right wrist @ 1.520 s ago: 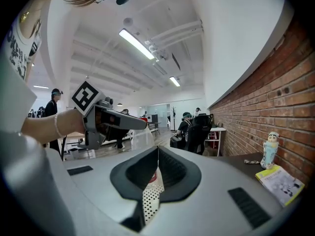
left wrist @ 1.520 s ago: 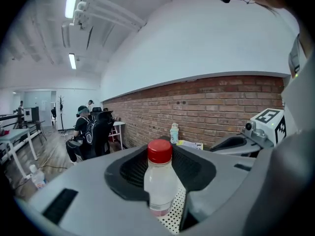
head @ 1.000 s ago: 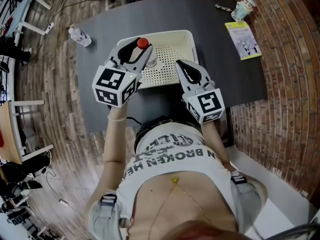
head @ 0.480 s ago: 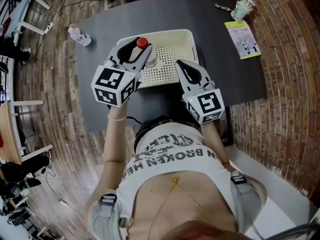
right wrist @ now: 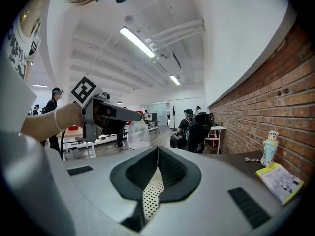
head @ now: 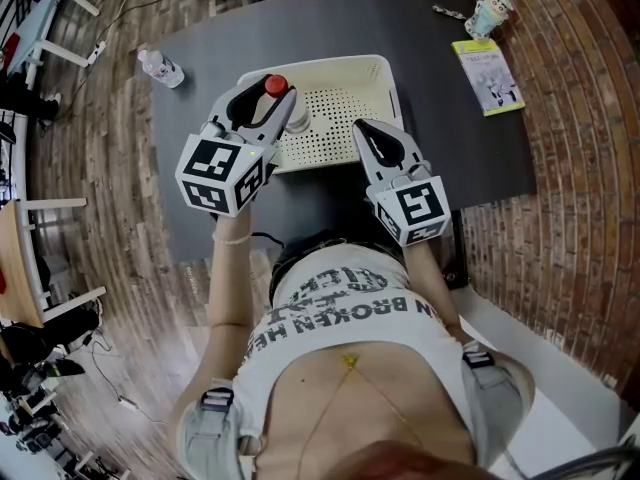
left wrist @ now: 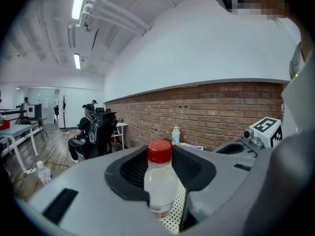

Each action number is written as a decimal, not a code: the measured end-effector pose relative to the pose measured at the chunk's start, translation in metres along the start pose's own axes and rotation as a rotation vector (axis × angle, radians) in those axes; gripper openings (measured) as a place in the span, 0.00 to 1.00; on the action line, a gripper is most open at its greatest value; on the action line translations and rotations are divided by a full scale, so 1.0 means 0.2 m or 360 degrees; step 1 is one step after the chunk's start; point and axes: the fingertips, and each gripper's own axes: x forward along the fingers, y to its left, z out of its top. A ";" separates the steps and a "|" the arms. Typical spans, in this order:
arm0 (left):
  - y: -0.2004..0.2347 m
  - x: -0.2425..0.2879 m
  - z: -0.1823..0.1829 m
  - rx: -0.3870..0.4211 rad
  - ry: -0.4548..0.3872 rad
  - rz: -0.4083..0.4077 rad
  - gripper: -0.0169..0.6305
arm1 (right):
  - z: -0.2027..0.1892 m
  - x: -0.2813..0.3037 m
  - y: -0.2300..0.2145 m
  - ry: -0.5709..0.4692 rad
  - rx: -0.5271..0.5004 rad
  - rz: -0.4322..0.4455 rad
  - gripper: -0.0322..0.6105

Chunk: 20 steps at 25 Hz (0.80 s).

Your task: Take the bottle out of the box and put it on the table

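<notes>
The dark worktop (head: 470, 138) carries a white perforated box (head: 375, 65). The left hand-held gripper (head: 272, 90) clamps the red-capped bottle (left wrist: 160, 178), raised above the box floor but not yet set down. The right hand-held gripper (head: 362, 128) is closed and empty. Since a second ago, the bottle has edged slightly toward the box's left rim.
</notes>
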 end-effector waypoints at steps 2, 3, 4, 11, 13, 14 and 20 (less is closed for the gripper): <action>0.03 -0.04 -0.01 -0.0011 -0.0007 0.0023 0.26 | -0.01 0.01 0.02 0.0006 -0.0004 0.0005 0.06; 0.05 -0.06 -0.01 -0.0015 -0.0010 0.0036 0.26 | -0.01 0.01 0.03 0.0010 -0.0005 0.0009 0.06; 0.07 -0.08 -0.01 -0.0019 -0.0012 0.0051 0.26 | -0.01 0.02 0.04 0.0014 -0.0007 0.0014 0.06; 0.26 -0.27 -0.01 -0.0043 -0.0041 0.0178 0.26 | -0.01 0.09 0.15 0.0039 -0.0019 0.0048 0.06; 0.32 -0.33 -0.01 -0.0046 -0.0049 0.0215 0.26 | 0.00 0.11 0.18 0.0044 -0.0027 0.0053 0.06; 0.35 -0.36 -0.01 -0.0048 -0.0053 0.0233 0.26 | 0.00 0.12 0.20 0.0046 -0.0033 0.0055 0.06; 0.50 -0.53 -0.04 -0.0064 -0.0083 0.0294 0.26 | 0.00 0.15 0.30 0.0056 -0.0044 0.0020 0.06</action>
